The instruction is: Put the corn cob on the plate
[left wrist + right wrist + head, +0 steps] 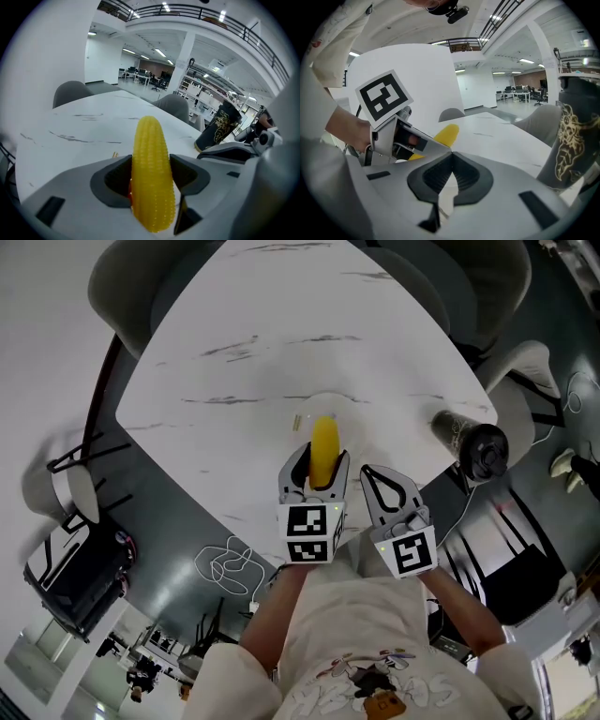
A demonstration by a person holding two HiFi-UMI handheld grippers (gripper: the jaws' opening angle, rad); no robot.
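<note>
Over white marble table [234, 334], left gripper [323, 467] clamps yellow corn cob [324, 435], tip forward, for carry toward pale round plate [349, 399]; right gripper [368, 474] closed, empty, idle

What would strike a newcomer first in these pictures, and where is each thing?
The bright yellow corn cob stands out, clamped in the left claw over the white marble table. Next comes the black tumbler with gold print at the table's right edge, to the right of the shut, empty right claw.
</note>
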